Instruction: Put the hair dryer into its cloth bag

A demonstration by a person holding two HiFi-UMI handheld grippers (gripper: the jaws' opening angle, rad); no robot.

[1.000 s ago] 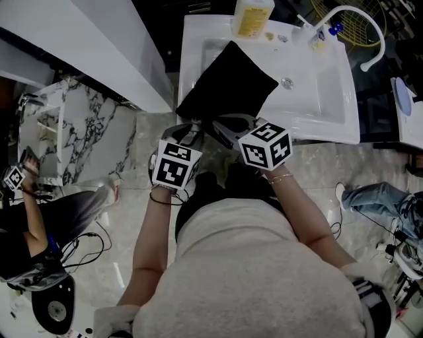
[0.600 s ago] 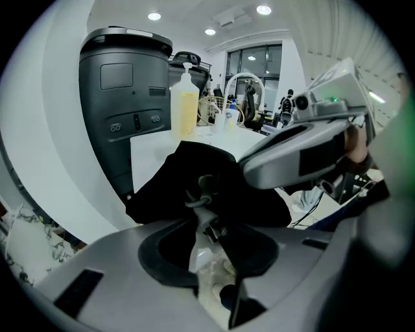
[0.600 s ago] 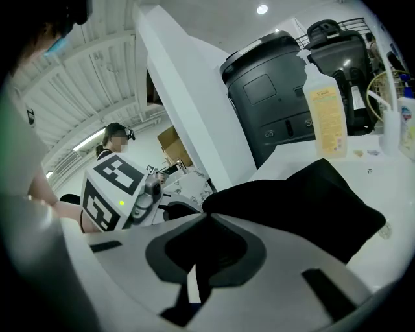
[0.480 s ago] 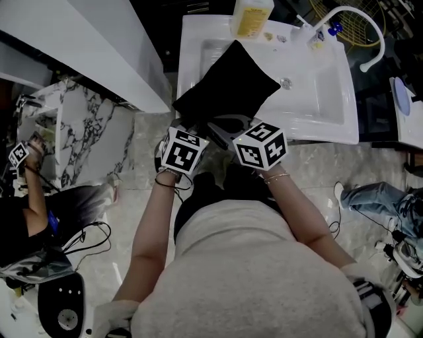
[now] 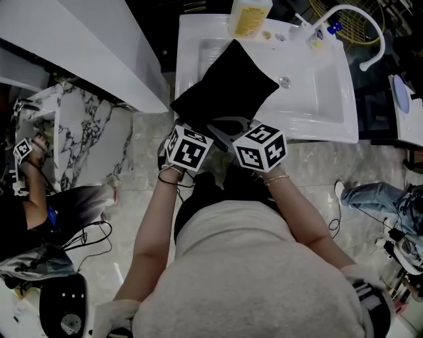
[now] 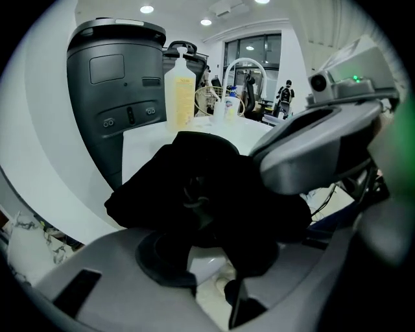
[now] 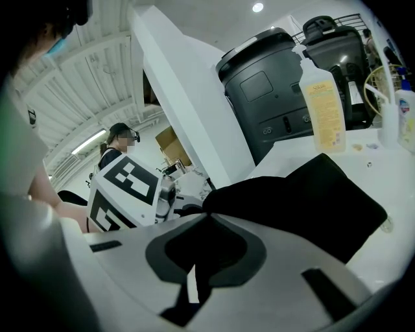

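Observation:
The black cloth bag (image 5: 228, 82) lies across the front left corner of the white sink (image 5: 317, 86), with its near end hanging over the rim. My right gripper (image 5: 221, 129) is shut on that near edge, and black cloth is pinched at its tips (image 7: 209, 217). Just left of it, my left gripper (image 5: 192, 132) is partly closed with bunched black cloth (image 6: 194, 175) filling the gap between its jaws (image 6: 227, 220). A cord loop shows on the cloth. No hair dryer shows outside the bag, and I cannot tell whether it is inside.
A yellow bottle (image 5: 251, 16) and a curved white faucet (image 5: 350, 13) stand at the sink's back. A white counter (image 5: 86, 46) and a marble panel (image 5: 86, 138) are to the left. Another person (image 5: 33, 198) sits at far left. A leg (image 5: 377, 195) shows at right.
My left gripper has moved up and to the right in the head view, closer to the bag's near end and the right gripper. The right gripper has stayed put.

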